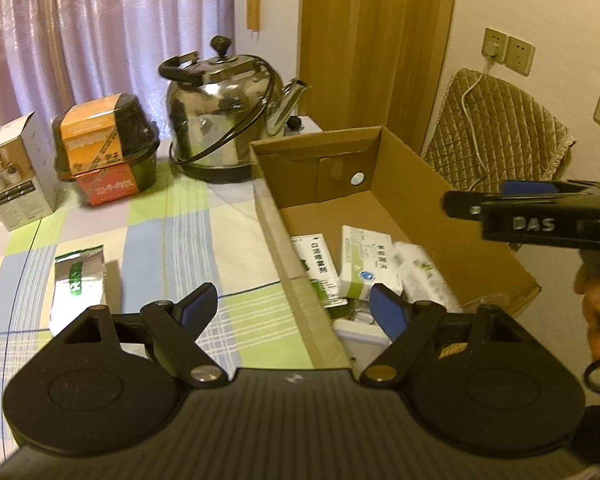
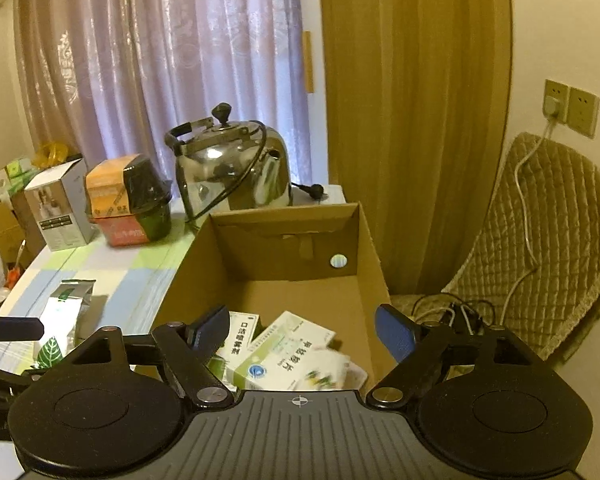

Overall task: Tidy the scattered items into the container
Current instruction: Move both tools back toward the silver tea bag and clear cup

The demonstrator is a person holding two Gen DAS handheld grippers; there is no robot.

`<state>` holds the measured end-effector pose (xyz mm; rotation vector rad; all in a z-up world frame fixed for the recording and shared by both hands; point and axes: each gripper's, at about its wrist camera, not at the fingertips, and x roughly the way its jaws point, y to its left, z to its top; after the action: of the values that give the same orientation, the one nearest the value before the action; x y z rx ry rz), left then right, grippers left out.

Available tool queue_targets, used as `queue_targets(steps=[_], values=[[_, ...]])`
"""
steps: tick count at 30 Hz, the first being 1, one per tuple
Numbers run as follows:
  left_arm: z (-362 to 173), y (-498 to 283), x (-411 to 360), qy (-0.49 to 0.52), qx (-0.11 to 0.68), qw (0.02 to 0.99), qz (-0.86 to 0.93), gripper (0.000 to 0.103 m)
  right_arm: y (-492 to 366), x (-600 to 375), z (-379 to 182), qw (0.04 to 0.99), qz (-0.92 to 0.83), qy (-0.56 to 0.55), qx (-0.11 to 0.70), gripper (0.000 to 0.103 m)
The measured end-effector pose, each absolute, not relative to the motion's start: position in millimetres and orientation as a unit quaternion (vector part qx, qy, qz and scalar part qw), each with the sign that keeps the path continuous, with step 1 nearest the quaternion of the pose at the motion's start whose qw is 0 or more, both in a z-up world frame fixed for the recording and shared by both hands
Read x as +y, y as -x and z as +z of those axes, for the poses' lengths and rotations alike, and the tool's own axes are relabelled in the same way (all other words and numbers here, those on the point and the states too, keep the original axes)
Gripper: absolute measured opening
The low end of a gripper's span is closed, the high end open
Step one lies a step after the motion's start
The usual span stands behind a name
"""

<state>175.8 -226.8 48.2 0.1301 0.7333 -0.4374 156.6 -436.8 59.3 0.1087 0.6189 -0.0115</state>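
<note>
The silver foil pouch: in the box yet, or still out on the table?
Out. The silver foil pouch sits on the checked tablecloth, left of the cardboard box, apart from it. Only medicine cartons lie inside.

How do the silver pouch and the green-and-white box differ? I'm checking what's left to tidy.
The silver pouch stands on the tablecloth, outside the carton; the green-and-white box lies inside it, tilted on other packs. The pouch is shiny foil; the box is matte card. Both carry green print.

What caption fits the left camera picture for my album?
Open left hand-held gripper over the edge of a cardboard box holding medicine boxes, with a foil pouch waiting on the table.
</note>
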Motion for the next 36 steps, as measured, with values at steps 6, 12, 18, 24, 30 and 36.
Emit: queue_targets(steps=[6,12,18,24,30,36], values=[[45.5,-169.4,-212.7,-0.059,0.366,0.906,-0.205,0.081,-133.1,-434.8,54.4,0.947,-0.007,-0.071,0.313,0.085],[46.9,-159.8,-195.1,-0.057,0.374,0.905,-0.195,0.082,-110.8,-418.3,56.9,0.946,0.0,-0.08,0.314,0.085],[42.6,-142.6,-162.8,-0.056,0.382,0.906,-0.171,0.085,-93.2,-389.4,67.6,0.949,0.026,-0.082,0.302,0.085],[39.4,-125.8,-115.3,-0.045,0.39,0.91,-0.129,0.085,-86.5,-351.1,81.7,0.952,0.065,-0.076,0.29,0.085],[44.2,-113.8,-68.8,-0.031,0.39,0.917,-0.083,0.085,-82.8,-307.1,89.5,0.949,0.111,-0.053,0.289,0.085],[53.5,-107.4,-34.8,-0.017,0.383,0.922,-0.056,0.087,-83.7,-267.5,84.5,0.941,0.15,-0.027,0.301,0.086]])
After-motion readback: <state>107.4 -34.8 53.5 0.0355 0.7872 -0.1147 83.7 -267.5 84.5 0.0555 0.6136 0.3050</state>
